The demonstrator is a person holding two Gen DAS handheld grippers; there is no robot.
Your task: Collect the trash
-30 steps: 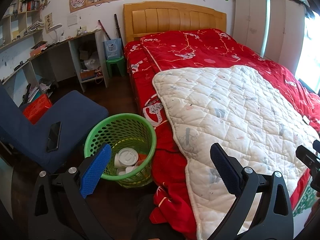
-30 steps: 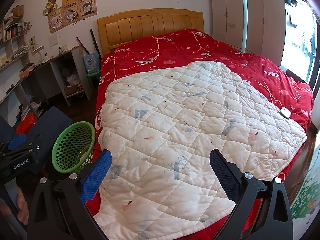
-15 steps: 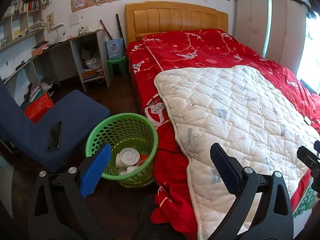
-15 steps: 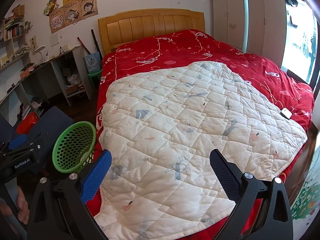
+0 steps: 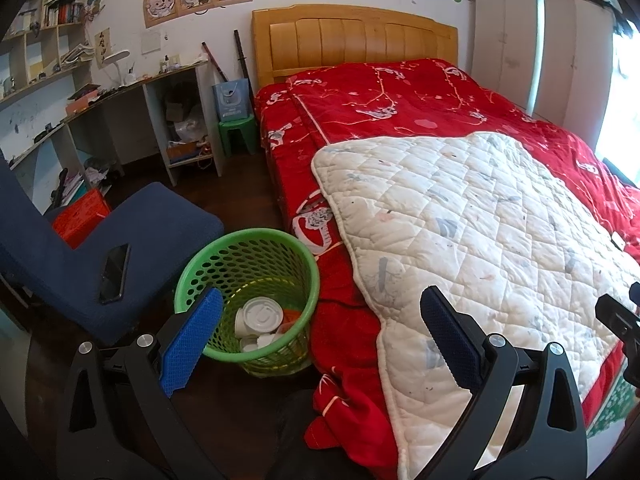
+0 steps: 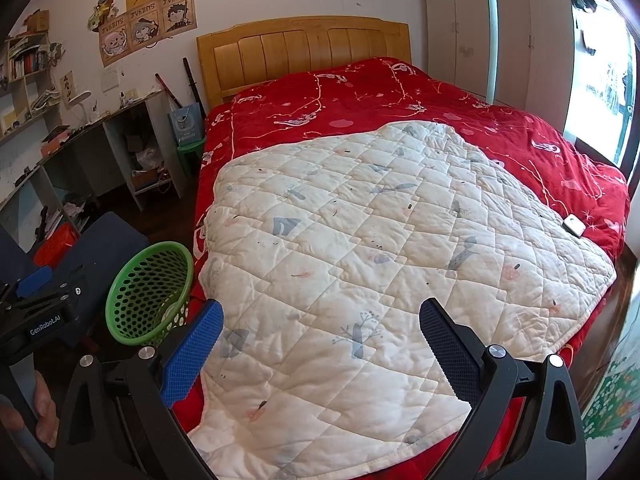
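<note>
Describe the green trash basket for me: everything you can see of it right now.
The green basket is round, looks like plastic, with perforated mesh walls and a solid rim. It stands upright on the dark floor, close against the bed's red cover, beside the blue chair. Inside lie white cups and lids and something orange. Neither tongs touch it.

Left wrist view shifted slightly, green basket [image 5: 256, 264] now a little further right and higher in frame, wooden headboard [image 5: 352, 38] likewise shifted right, right wrist view nudged too, basket [image 6: 150, 292] edging rightward
</note>
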